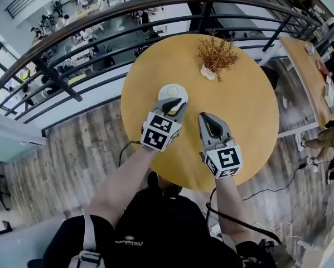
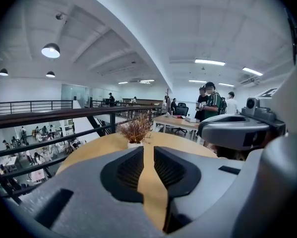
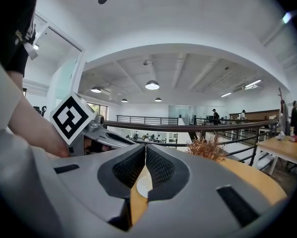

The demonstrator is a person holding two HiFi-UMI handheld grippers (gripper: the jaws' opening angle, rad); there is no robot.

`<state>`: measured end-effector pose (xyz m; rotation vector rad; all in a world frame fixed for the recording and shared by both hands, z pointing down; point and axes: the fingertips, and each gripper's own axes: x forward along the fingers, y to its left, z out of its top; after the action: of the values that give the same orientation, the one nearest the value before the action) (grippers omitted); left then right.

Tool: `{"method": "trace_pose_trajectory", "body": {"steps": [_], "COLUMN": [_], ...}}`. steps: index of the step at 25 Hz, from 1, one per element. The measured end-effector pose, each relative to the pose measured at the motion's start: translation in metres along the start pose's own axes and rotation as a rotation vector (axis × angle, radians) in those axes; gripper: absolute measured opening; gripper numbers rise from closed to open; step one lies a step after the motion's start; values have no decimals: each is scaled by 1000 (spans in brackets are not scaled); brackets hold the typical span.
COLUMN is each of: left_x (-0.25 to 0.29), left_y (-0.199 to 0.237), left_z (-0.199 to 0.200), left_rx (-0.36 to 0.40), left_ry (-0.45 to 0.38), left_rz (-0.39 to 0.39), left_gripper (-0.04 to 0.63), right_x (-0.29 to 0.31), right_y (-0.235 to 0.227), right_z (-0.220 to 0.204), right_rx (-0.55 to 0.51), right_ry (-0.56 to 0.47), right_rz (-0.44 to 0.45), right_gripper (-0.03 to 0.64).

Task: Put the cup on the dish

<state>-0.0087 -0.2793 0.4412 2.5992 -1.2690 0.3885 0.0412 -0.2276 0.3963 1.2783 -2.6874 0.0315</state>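
Left gripper: nearly closed. You left only a thin slit between its pads, and nothing was in it.

Right gripper: shut, tips touching, also empty.

You held both side by side over the round yellow worktop, clear of each other. The left gripper reached a little farther forward.

The cup sat on the dish, just ahead of the left gripper's tips and below them. In your head view those tips overlapped the dish's near rim, and I could not tell whether they touched it. From the right gripper, cup and dish lay ahead and to its left.

A plant in a small white pot stood farther ahead, beyond the dish and to the right of the left gripper's line.

A railing ran past the worktop's far edge.
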Motion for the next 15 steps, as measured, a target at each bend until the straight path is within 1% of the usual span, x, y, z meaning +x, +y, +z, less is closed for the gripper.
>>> {"method": "trace_pose_trajectory", "body": {"steps": [3, 9, 15], "left_x": [-16, -45, -50], "left_y": [-8, -30, -47], "left_z": [25, 59, 88], "left_rx": [29, 57, 94], "left_ry": [-54, -141, -177], "left_rz": [-5, -22, -58], "left_gripper": [53, 26, 14], "right_x": [4, 0, -7], "right_y": [4, 9, 3], "right_z": [21, 57, 88], "right_rx": [-15, -19, 1], "right_ry": [-37, -91, -146], "right_rz": [11, 34, 45], "right_gripper": [6, 6, 6]}}
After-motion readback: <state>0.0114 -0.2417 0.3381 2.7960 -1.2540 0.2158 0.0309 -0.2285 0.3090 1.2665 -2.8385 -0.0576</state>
